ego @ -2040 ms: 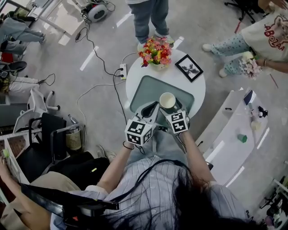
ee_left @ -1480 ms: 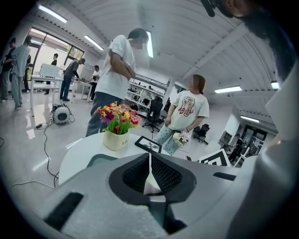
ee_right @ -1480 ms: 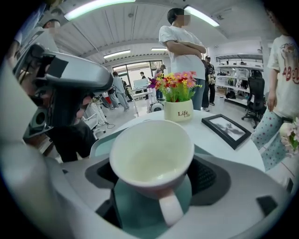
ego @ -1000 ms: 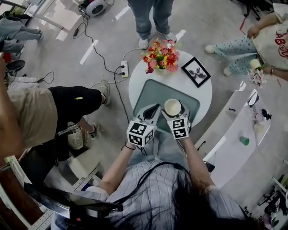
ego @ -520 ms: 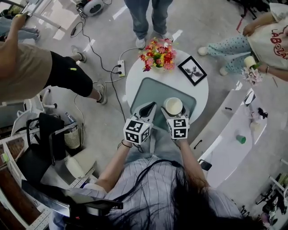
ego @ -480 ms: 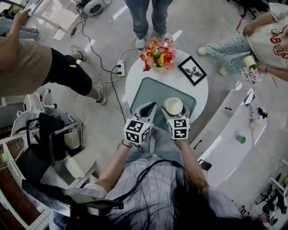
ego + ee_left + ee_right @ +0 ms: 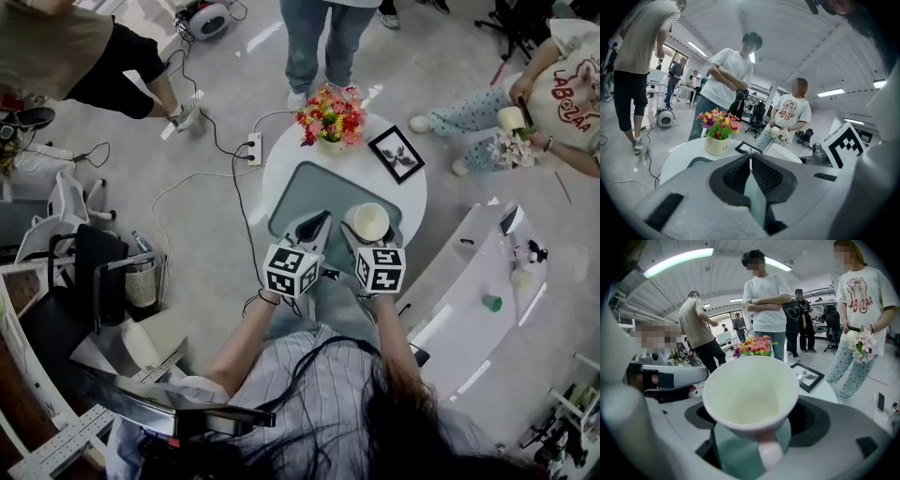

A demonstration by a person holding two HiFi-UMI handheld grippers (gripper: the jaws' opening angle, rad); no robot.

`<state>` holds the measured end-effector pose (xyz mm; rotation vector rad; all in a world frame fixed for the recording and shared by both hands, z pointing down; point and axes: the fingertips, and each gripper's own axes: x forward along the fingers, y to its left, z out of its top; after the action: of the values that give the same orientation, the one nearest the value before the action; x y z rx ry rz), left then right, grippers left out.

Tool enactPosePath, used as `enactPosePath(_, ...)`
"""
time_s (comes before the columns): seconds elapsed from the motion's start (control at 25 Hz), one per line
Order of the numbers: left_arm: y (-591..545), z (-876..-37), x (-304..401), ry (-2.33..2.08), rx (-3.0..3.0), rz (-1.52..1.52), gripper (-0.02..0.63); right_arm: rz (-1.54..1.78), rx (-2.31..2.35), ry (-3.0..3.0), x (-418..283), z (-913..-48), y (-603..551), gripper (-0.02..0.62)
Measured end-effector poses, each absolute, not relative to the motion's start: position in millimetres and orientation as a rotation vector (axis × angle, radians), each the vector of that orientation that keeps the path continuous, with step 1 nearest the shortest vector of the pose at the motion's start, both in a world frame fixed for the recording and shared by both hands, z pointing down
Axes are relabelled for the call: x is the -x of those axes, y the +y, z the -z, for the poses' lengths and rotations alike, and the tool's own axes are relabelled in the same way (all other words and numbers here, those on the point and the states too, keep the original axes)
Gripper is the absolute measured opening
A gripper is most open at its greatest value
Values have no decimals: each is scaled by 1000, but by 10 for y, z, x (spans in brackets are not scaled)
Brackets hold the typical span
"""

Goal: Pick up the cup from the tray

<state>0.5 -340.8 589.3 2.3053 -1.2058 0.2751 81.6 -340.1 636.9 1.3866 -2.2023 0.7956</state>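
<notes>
A cream cup (image 7: 367,222) with a handle sits between the jaws of my right gripper (image 7: 368,234), over the near right part of the teal tray (image 7: 309,192). In the right gripper view the cup (image 7: 750,397) fills the middle, mouth up and handle toward the camera, with my right gripper (image 7: 752,427) shut on it and teal tray showing beneath. I cannot tell whether the cup touches the tray. My left gripper (image 7: 314,223) hovers just left of the cup, jaws pressed together on nothing, as its own view confirms for the left gripper (image 7: 750,161).
The tray lies on a small round white table (image 7: 412,202). A flower pot (image 7: 330,117) and a black picture frame (image 7: 396,154) stand at its far side. People stand round the table; a power strip (image 7: 254,148) and cables lie on the floor, and a white counter (image 7: 469,281) is at the right.
The right gripper stays shut on the cup, which now sits slightly further right in view. A person in a tan shirt has walked from the left to the far upper left.
</notes>
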Motion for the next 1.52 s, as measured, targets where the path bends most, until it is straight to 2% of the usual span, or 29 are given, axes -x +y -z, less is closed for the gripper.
enactPosePath(0.72, -2993, -5477, 69, -1243, -2378, -254, 23, -847, -1412, -2254, -767, -5907, -3350, 413)
enactPosePath(1.12, -2732, -5313, 683, -1245, -2400, -223, 23, -870, -1499, -2228, -392, -5710, -2984, 411)
enactPosePath(1.52, -2368, -5179, 991, -1101, -2519, -214, 23, -852, -1646, -2163, -64, -5529, -2596, 412)
